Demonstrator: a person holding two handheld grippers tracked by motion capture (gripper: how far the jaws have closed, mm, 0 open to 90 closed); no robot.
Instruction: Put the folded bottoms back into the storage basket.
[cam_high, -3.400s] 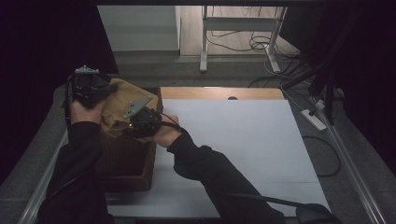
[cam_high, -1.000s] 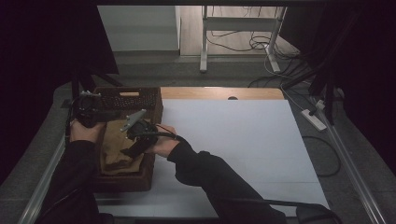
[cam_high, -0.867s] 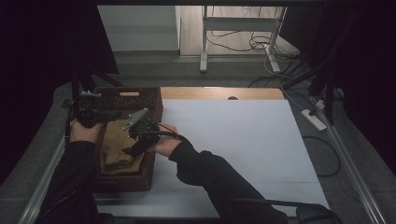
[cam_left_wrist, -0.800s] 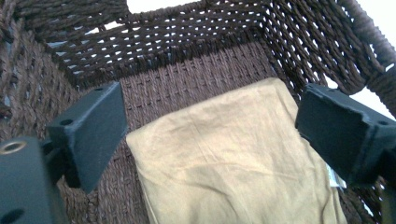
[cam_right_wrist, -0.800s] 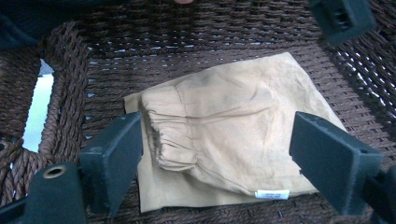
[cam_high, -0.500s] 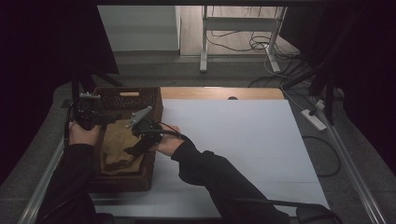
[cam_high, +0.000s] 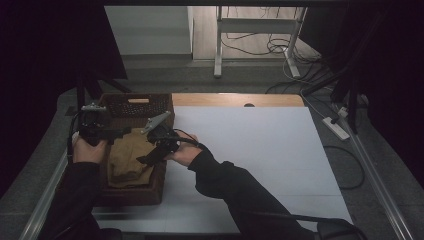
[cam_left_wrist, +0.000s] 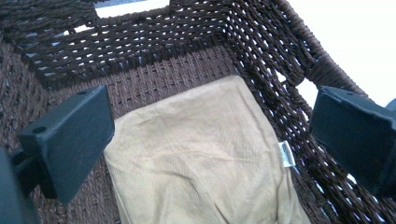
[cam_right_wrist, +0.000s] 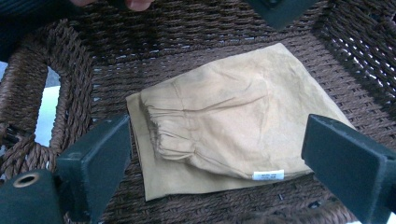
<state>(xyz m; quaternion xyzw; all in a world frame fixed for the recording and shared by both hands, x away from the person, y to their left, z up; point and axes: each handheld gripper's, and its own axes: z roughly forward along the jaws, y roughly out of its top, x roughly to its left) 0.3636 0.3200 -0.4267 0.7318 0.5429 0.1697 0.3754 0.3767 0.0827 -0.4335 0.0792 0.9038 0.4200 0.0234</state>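
A dark brown wicker basket (cam_high: 137, 100) stands at the table's left end. Flat on its bottom lies a folded tan cloth (cam_high: 127, 160) with a small white label. My left gripper (cam_high: 120, 132) hovers over the basket's left rim and my right gripper (cam_high: 145, 159) over its right rim. In the left gripper view the jaws (cam_left_wrist: 212, 112) stand wide apart above the cloth (cam_left_wrist: 201, 158) and the basket wall (cam_left_wrist: 140, 37). The right gripper (cam_right_wrist: 219, 135) frames the cloth (cam_right_wrist: 224, 116) the same way, pads clear of it. Both sets of jaws have just been opening, with nothing gripped between them.
A white sheet (cam_high: 260, 150) covers the table to the right of the basket, with a wooden strip (cam_high: 235, 99) along its far edge. A power strip (cam_high: 336, 127) and cables lie off the right side. A metal stand (cam_high: 218, 45) is behind the table.
The cloth, earlier held up over the basket by both grippers, now lies inside it. Both grippers have let go, opened wider and drawn apart, the left one toward the left rim.
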